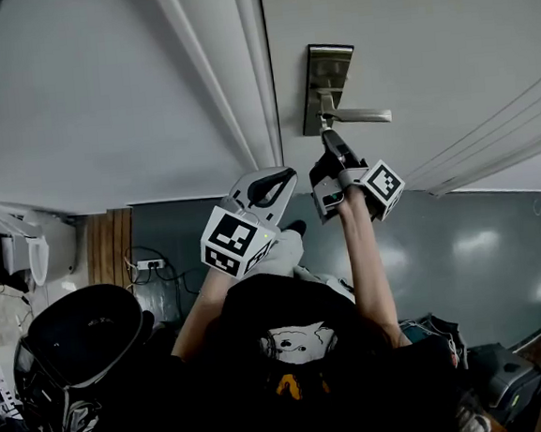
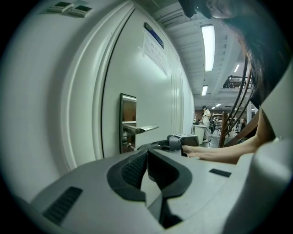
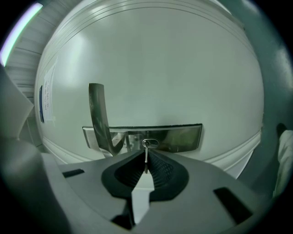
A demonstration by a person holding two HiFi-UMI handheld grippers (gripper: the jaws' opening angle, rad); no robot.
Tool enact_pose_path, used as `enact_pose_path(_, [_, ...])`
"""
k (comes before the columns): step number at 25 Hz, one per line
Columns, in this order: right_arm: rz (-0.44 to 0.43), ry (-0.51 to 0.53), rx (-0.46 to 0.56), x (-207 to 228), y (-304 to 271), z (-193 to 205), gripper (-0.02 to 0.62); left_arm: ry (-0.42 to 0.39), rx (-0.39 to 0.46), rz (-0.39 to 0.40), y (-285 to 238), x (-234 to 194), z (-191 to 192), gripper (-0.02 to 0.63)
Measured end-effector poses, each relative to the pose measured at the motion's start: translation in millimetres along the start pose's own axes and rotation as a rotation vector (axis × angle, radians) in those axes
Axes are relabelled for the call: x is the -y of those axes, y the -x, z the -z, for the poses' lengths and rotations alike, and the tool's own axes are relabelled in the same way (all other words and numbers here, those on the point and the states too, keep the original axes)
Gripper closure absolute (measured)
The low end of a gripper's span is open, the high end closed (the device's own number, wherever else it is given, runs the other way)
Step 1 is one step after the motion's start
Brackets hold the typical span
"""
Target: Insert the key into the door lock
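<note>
The steel lock plate (image 1: 328, 83) with its lever handle (image 1: 363, 116) is on the white door (image 1: 424, 37). My right gripper (image 1: 328, 139) is pressed up to the plate just under the handle. In the right gripper view it (image 3: 145, 160) is shut on a thin silver key (image 3: 145, 157), whose tip is at the keyhole (image 3: 148, 143) in the plate (image 3: 174, 137). My left gripper (image 1: 270, 186) hangs lower and to the left, away from the door. Its jaws (image 2: 147, 157) are shut with nothing between them. The left gripper view shows the plate (image 2: 128, 119), the handle (image 2: 143, 129) and the right gripper (image 2: 181, 140) from the side.
A white door frame (image 1: 225, 73) runs beside the door, with a grey wall (image 1: 72, 96) to its left. On the floor below are a black helmet (image 1: 80, 349), a power strip (image 1: 149, 265) and bags (image 1: 497, 379). A person stands far down the hall (image 2: 206, 116).
</note>
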State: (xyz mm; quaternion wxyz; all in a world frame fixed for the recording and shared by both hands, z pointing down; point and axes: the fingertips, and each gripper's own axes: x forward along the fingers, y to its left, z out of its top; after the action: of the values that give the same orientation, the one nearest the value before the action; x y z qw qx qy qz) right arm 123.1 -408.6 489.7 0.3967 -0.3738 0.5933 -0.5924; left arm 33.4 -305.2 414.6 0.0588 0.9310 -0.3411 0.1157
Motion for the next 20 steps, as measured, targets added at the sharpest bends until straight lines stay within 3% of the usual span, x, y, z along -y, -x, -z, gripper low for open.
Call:
enact_pose_path(5, [-0.036, -0.065, 0.013, 0.5, -8.7, -0.7, 0.574, 0.003, -0.002, -0.008, -2.9, -9.3, -0.3, 0.592])
enact_pose_path(12, [-0.052, -0.074, 0.024, 0.3, -20.8, -7.6, 0.574, 0.006, -0.006, -0.015, -6.5, -15.8, -0.2, 0.592])
enact_pose_path(20, [-0.053, 0.029, 0.018, -3.3, -18.2, -6.5, 0.572, 0.007, -0.003, -0.012, -6.3, -11.9, -2.2, 0.592])
